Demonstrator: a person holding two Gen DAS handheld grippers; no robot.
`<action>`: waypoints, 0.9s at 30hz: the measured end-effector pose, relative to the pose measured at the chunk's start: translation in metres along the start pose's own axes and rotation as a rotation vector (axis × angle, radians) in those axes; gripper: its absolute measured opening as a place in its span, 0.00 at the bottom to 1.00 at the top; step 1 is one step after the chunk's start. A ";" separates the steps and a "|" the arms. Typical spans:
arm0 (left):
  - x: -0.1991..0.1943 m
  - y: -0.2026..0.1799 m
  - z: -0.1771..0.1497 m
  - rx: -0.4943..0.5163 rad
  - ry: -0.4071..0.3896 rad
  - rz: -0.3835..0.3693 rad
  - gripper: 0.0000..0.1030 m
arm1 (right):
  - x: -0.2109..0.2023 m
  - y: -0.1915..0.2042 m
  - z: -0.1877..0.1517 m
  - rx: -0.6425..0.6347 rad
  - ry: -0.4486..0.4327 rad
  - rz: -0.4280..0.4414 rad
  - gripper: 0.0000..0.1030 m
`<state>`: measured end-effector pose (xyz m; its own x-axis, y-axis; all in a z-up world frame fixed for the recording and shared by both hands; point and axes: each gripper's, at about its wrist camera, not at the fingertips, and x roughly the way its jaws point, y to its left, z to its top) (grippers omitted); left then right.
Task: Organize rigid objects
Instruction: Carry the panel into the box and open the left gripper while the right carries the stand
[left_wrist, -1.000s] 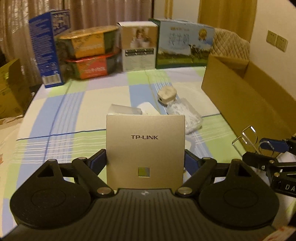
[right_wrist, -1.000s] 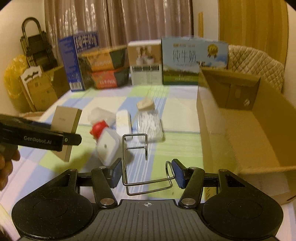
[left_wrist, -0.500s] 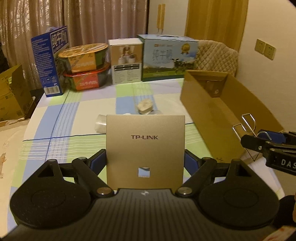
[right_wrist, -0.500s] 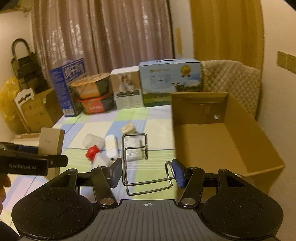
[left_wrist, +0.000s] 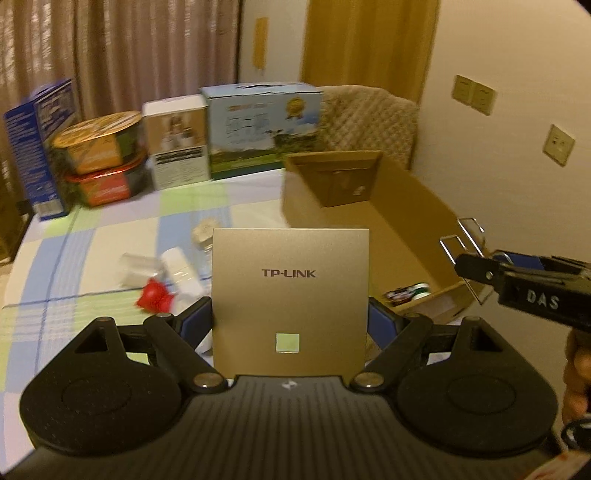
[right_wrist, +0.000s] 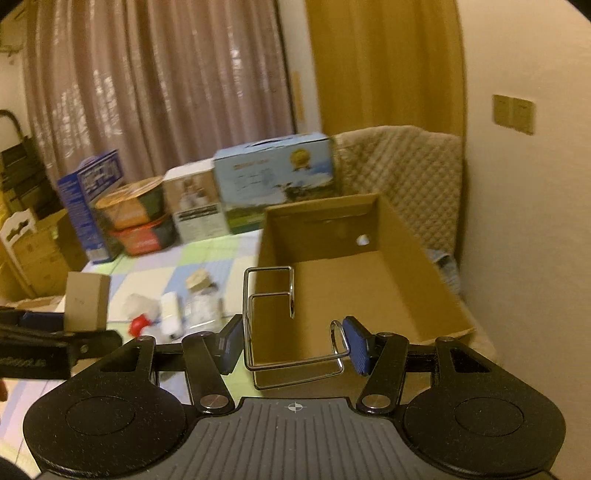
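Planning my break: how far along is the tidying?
Done: at least one small item lies in the cardboard box. In hand: left claw grips the TP-LINK panel, right claw the wire rack. Left: red piece, white pieces on the table.

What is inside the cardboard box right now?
In the cardboard box, a small dark packet and a green-lidded jar lie near the front wall. The floor behind that wall is hidden.

A home room: drawn curtains (right_wrist: 155, 110), quilted chair (right_wrist: 402, 177), checked cloth (left_wrist: 92, 258), grocery cartons (left_wrist: 262, 129), wall switches (left_wrist: 474, 94).
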<state>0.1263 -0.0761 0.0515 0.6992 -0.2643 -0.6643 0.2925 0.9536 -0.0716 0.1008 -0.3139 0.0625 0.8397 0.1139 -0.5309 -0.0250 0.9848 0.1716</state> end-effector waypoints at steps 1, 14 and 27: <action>0.003 -0.007 0.005 0.010 -0.001 -0.013 0.81 | 0.001 -0.007 0.004 0.005 -0.002 -0.005 0.52; 0.078 -0.068 0.066 0.101 0.015 -0.138 0.81 | 0.061 -0.075 0.028 -0.021 0.049 -0.021 0.52; 0.158 -0.083 0.091 0.201 0.081 -0.124 0.81 | 0.118 -0.093 0.013 -0.056 0.153 -0.032 0.52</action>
<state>0.2719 -0.2101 0.0196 0.5979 -0.3571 -0.7176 0.5023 0.8646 -0.0118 0.2092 -0.3942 -0.0053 0.7483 0.0964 -0.6563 -0.0330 0.9936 0.1083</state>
